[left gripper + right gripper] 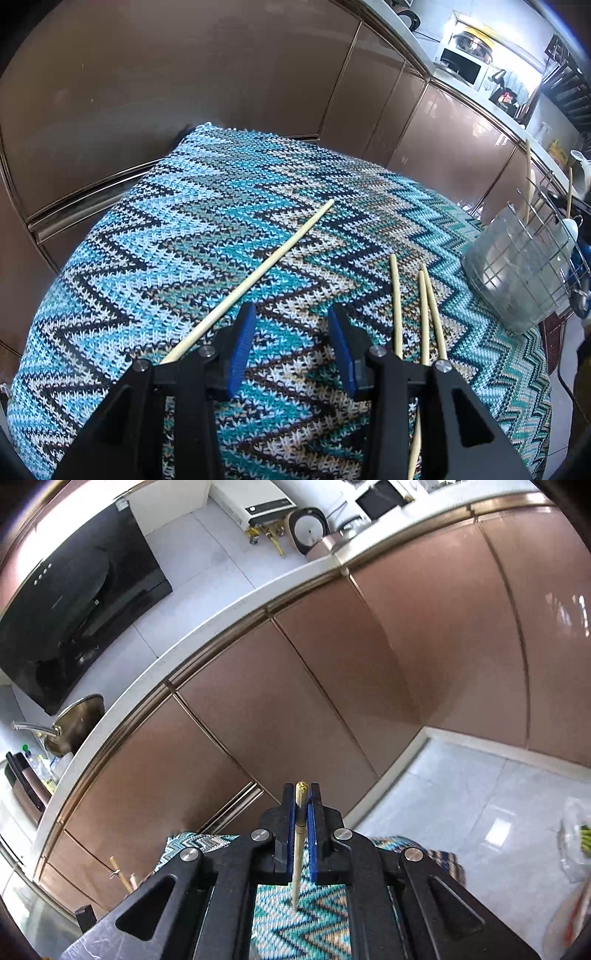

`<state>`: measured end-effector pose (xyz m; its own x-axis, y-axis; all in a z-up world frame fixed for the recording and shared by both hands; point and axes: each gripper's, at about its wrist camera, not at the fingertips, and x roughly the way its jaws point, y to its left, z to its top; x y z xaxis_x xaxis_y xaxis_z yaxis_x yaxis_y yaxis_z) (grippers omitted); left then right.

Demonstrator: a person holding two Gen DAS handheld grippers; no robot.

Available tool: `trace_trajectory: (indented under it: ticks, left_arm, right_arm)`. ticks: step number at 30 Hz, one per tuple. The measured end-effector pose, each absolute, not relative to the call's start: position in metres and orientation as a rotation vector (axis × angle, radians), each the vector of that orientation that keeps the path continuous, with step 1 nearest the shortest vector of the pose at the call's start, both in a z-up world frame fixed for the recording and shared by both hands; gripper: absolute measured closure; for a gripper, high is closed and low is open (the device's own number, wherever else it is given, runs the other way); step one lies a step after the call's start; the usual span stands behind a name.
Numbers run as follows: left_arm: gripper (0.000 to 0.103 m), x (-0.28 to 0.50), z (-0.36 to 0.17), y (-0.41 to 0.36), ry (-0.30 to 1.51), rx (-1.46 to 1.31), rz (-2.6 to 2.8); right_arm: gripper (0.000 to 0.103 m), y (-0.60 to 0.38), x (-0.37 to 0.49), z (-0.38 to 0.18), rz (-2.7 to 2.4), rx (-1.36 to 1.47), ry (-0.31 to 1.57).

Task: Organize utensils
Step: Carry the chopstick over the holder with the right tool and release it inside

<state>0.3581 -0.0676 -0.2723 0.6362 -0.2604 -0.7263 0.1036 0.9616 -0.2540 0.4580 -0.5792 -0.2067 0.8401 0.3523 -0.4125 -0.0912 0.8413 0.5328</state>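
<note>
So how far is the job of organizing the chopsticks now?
Done: at least two sticks stand in the wire holder. In hand: the right gripper is shut on one chopstick. Left: four chopsticks on the cloth; the left gripper is open, empty.

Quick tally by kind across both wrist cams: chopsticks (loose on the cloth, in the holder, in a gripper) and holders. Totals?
Chopsticks loose on the zigzag cloth: 4, one apart and three together
Chopsticks standing in the wire holder: 2 visible
Chopstick clamped in the right gripper: 1
Wire holders: 1
Total: 7 chopsticks, 1 holder. The left gripper is open and empty.
</note>
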Motion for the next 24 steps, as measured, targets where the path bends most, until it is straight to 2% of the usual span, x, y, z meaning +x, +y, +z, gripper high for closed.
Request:
trace_trajectory:
  ticks: [9,17,24]
  left_arm:
    - [0.064,0.355,-0.273,-0.060,0.852,-0.218,-0.218]
    - [0.064,0.356,-0.272,-0.059,0.857,-0.223,-0.223]
    - [0.064,0.356,-0.272,-0.059,0.857,-0.224,-0.224]
  right_arm:
    - [0.097,-0.568,0.375,-0.144,0.156,0.425,0.487]
    - [0.097,-0.527,0.298,-0.042,0.190,0.320,0.332]
    - [0.097,-0.466,0.300,-0.004,0.289,0.249,0.283]
